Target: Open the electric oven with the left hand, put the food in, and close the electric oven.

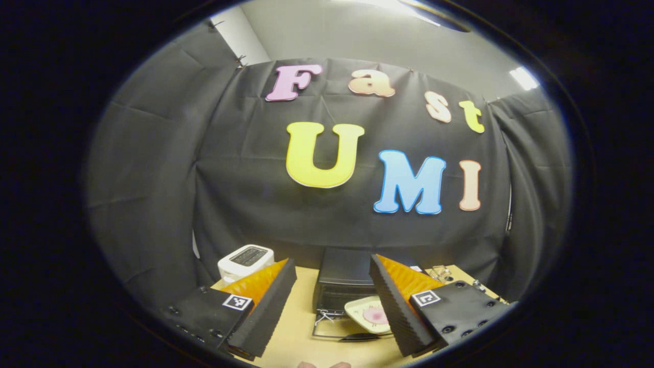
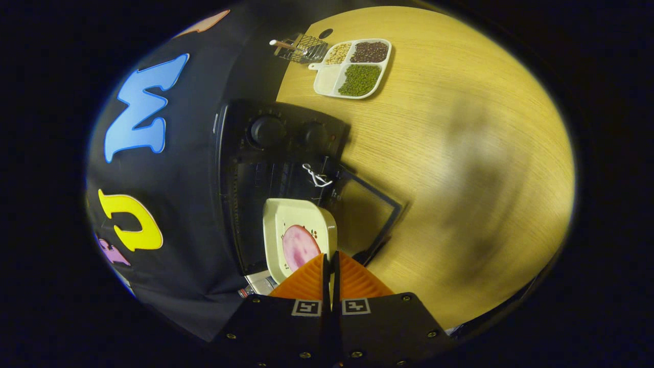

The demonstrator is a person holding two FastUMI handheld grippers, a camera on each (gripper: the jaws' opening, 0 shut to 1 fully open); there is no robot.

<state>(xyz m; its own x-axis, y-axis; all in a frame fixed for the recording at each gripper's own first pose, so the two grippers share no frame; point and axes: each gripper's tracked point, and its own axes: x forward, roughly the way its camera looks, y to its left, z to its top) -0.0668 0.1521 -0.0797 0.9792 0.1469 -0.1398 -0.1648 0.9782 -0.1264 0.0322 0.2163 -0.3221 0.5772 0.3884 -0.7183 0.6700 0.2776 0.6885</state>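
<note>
Your left gripper [image 1: 332, 301] hangs back from the bench [image 1: 301, 332] with its jaws spread wide on nothing, and the right finger hides part of the plate of food [image 1: 369, 313] sitting at the mouth of the electric oven [image 1: 341, 278]. In the right gripper view, your right gripper [image 2: 331, 268] has its jaws pinched on the plate's near edge, covering that rim. The plate's long side points into the oven above the dropped door [image 2: 368, 214]; the divided tray of beans [image 2: 352, 67] sits well apart.
</note>
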